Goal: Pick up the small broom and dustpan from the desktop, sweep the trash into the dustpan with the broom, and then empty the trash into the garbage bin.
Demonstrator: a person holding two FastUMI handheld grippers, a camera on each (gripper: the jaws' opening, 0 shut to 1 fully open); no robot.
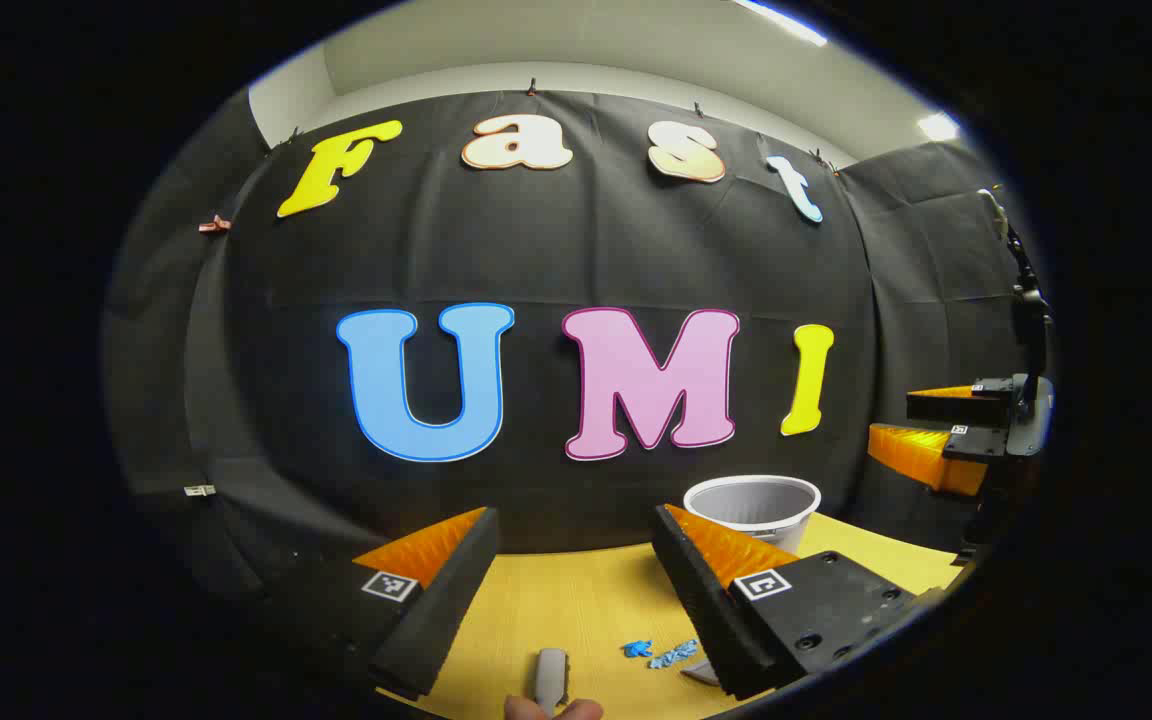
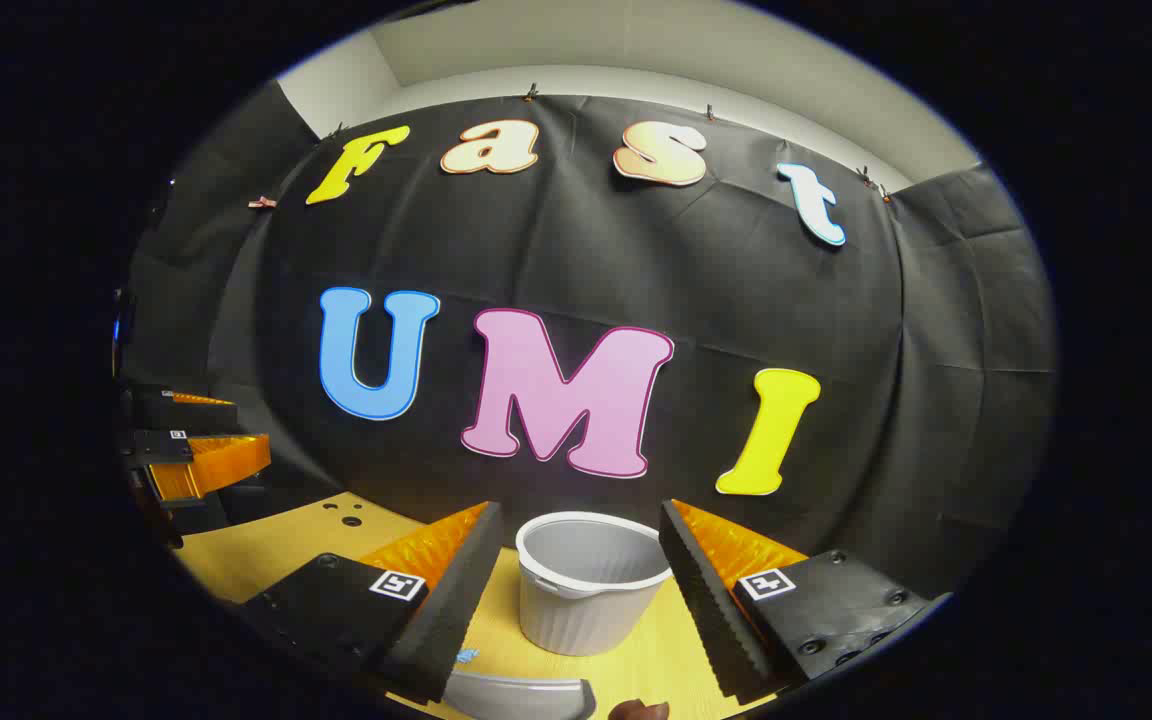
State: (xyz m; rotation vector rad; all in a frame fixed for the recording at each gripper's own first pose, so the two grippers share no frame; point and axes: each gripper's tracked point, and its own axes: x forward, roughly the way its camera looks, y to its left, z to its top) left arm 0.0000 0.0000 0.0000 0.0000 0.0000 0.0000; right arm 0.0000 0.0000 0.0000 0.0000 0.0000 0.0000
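Note:
In the left gripper view my left gripper (image 1: pixel 574 515) is open above the yellow desktop (image 1: pixel 576 610). Below its fingers lie a grey handle (image 1: pixel 551 680), perhaps the broom's, and small blue trash scraps (image 1: pixel 658 652). A grey edge (image 1: pixel 701 672) peeks out by the right finger. The white garbage bin (image 1: pixel 751 505) stands behind that finger. In the right gripper view my right gripper (image 2: pixel 578 507) is open, with the garbage bin (image 2: pixel 591 580) beyond its fingers. The grey dustpan rim (image 2: pixel 521 695) and a blue scrap (image 2: pixel 466 656) lie near the bottom edge.
The right gripper (image 1: pixel 891 422) hangs open at the far right of the left gripper view. The left gripper (image 2: pixel 251 425) sits at the far left of the right gripper view, by two holes in the desktop (image 2: pixel 346 515). A fingertip (image 2: pixel 636 710) shows at the bottom.

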